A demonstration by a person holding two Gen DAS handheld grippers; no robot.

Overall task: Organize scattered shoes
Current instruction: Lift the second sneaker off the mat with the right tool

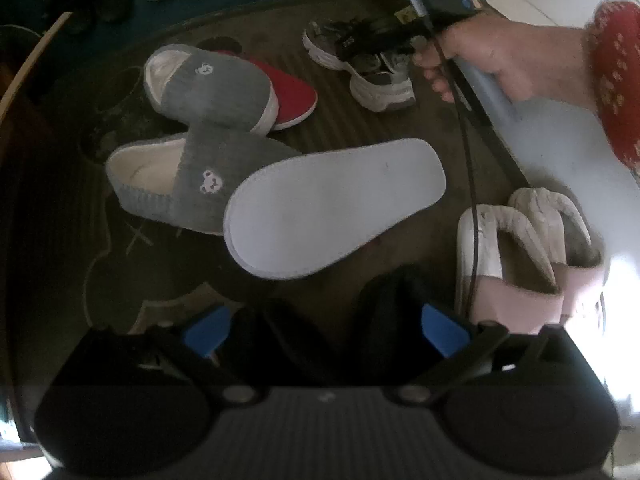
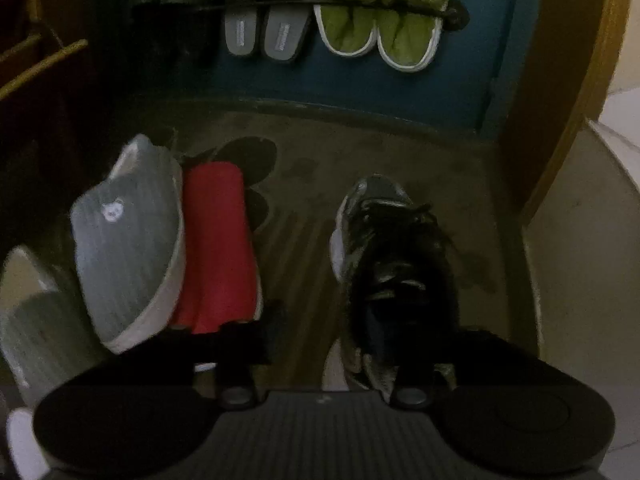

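right gripper [image 1: 374,34] clenched, seemingly on the dark sneaker [image 2: 394,256]; left gripper [image 1: 324,328] released

left gripper [image 1: 324,336]: black ribbed body, two round black pods, blue fingertips [image 1: 444,330], two silver screws at the arm pivots | right gripper [image 1: 362,42]: black, pale blue handle, small screen, green light on top, black cable trailing from it | right hand [image 1: 492,62]: red knit sleeve [image 1: 618,80] with pale dots
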